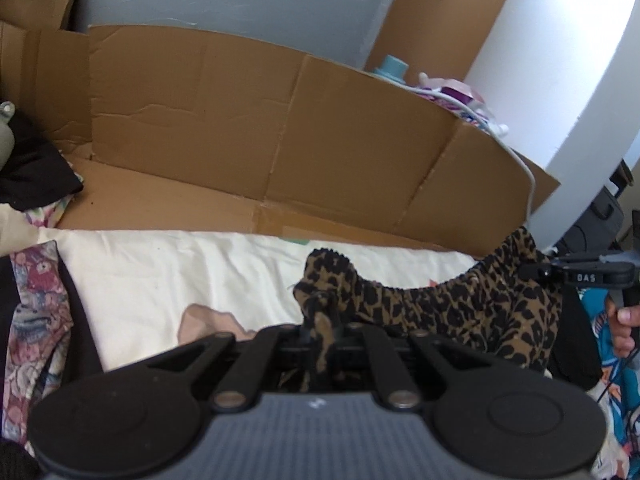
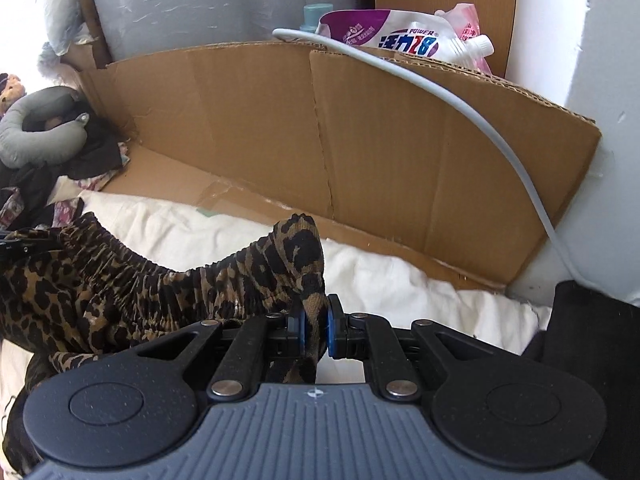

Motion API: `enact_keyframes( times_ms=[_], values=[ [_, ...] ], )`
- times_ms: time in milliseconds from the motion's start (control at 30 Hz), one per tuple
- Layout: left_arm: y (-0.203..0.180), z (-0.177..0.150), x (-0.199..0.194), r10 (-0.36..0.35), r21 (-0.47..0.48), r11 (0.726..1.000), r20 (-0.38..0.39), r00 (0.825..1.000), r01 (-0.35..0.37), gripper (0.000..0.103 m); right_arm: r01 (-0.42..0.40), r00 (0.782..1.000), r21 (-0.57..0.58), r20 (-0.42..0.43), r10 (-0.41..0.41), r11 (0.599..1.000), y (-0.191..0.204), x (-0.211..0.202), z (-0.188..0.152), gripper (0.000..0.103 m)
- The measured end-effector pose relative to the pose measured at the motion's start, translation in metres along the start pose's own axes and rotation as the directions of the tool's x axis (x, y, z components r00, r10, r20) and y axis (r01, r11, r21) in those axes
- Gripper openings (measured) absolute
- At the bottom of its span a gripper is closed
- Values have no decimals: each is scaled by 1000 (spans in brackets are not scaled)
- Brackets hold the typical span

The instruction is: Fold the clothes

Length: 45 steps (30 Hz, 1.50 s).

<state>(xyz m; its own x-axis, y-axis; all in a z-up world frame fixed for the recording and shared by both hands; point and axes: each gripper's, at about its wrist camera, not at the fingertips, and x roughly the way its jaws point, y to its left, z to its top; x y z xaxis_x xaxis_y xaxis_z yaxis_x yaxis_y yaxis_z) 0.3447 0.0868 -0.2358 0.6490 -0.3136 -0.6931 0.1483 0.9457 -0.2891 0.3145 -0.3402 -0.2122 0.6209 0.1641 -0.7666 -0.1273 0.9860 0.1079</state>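
Garment: I am holding a leopard-print garment (image 1: 472, 312) by its gathered elastic edge, stretched between my two tools and hanging just above the white bed sheet (image 1: 168, 272), in front of the cardboard wall (image 1: 248, 120).
Left tool: the left tool (image 1: 320, 332) is pinching one corner of that edge; a twist of cloth is bunched between its closed fingers and trailing back toward the camera.
Right tool: the right tool (image 2: 314, 328) is clamping the other corner between its blue pads (image 2: 299, 330), the cloth rising in a peak above them toward the cardboard.
Fold state: I am judging the piece gathered and sagging, not laid flat; how far the folding has got, these views are not settling.
Slip risk: both grips are sitting near the very corners on stretchy ruched fabric, so pulling the tools apart could drag a corner free and drop that side onto the sheet.
Bunching risk: the slack middle is drooping, so lowering it unevenly could leave wrinkles or a crooked crease.
Snag risk: the grey cable (image 2: 460, 96) is draping over the cardboard's right end, and a dark clothes pile (image 2: 48, 168) is lying off its left end; a wide swing could catch either.
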Motion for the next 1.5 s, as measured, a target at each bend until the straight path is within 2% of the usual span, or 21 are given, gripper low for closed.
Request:
enact_keyframes(
  times_ms=[267, 367, 467, 600, 633, 700, 767, 800, 833, 867, 900, 1067, 1267, 1500],
  values=[
    [5, 23, -5, 40, 11, 999, 47, 998, -41, 2, -20, 1000, 4, 2, 20, 1000, 7, 19, 27, 9],
    [7, 26, -1, 69, 45, 997, 15, 998, -70, 2, -24, 1000, 3, -14, 24, 1000, 13, 30, 35, 9],
    [18, 29, 2, 84, 12, 996, -7, 996, -84, 2, -28, 999, 20, -39, 29, 999, 17, 45, 39, 9],
    [33, 25, 27, 127, 1, 992, -35, 991, -127, 3, -9, 998, 11, -69, 10, 1000, 23, 67, 35, 10],
    [36, 22, 36, 131, -6, 991, -52, 990, -131, 3, 3, 997, 16, -80, -2, 1000, 22, 73, 34, 10],
    [35, 15, 51, 161, 11, 987, -88, 983, -161, 12, 49, 993, 42, -109, -44, 998, 18, 83, 29, 15],
    [33, 10, 55, 202, 10, 979, -108, 973, -202, 14, 86, 989, 84, -126, -75, 993, 10, 88, 25, 18],
    [33, 8, 52, 203, 0, 979, -101, 974, -204, 17, 89, 990, 103, -122, -76, 991, 6, 86, 24, 29],
    [32, 7, 47, 195, -6, 980, -86, 977, -197, 20, 85, 991, 117, -111, -72, 989, 3, 82, 23, 33],
    [31, 7, 42, 192, -10, 981, -73, 979, -194, 31, 79, 992, 127, -103, -66, 989, 0, 77, 22, 40],
    [30, 6, 38, 199, -10, 980, -67, 978, -200, 40, 75, 993, 134, -103, -61, 988, -2, 72, 21, 42],
    [23, 7, 16, 242, -27, 969, -46, 969, -244, 41, 53, 994, 167, -101, -36, 985, -9, 50, 18, 43],
    [-3, -1, -18, 212, -19, 977, -51, 976, -213, 44, 12, 996, 173, -84, 2, 985, -5, 15, 3, 43],
    [-34, -36, -58, 195, -8, 981, -93, 976, -196, 47, -58, 996, 118, -57, 65, 991, 15, -30, -27, 43]
  ],
)
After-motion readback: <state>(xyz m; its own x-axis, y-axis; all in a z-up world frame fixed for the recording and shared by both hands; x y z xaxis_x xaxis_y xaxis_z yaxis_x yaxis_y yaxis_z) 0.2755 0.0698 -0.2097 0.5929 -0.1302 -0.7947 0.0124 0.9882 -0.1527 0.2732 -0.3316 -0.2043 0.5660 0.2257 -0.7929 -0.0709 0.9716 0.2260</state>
